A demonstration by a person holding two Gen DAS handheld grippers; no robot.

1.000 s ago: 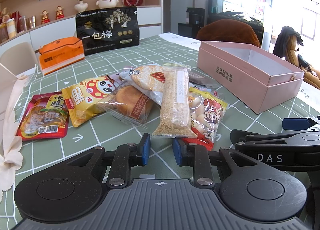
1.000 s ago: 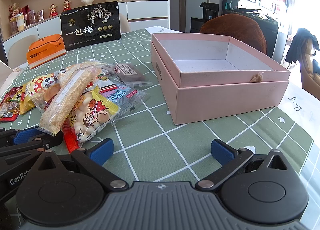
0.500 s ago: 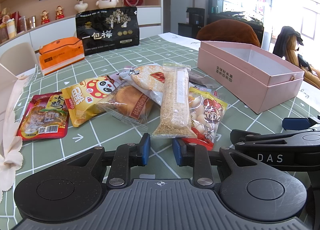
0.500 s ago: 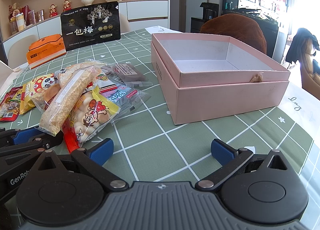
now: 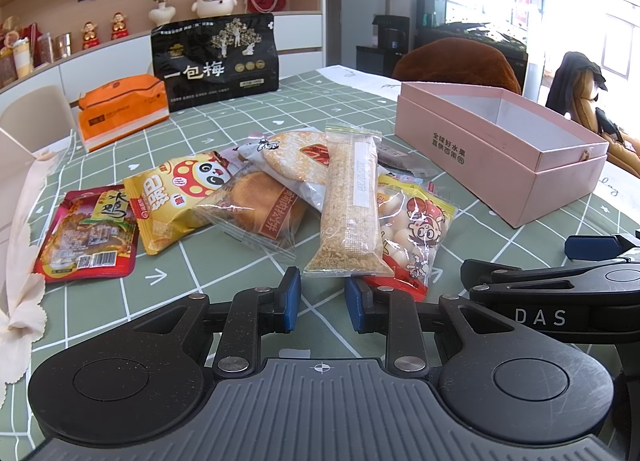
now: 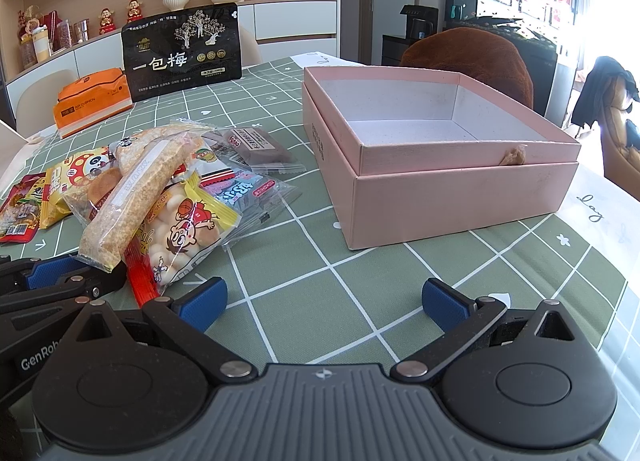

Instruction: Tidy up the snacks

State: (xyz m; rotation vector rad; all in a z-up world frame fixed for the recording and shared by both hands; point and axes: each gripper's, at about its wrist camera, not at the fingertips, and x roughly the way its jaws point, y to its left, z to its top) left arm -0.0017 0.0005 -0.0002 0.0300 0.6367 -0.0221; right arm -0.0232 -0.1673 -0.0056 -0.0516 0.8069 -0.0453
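A pile of snack packets lies on the green checked tablecloth: a long crumbly bar on top, a yellow cartoon ball-snack bag, a round rice cracker, a clear-wrapped cake, a yellow panda bag and a red packet. The open pink box stands empty to the right. My left gripper sits just short of the bar's near end, jaws partly apart and empty. My right gripper is wide open over bare cloth in front of the box.
A black standing pouch and an orange pack sit at the table's far side. A brown chair back rises behind the box. A cream cloth lies at the left edge. A dark wrapped cake lies beside the pile.
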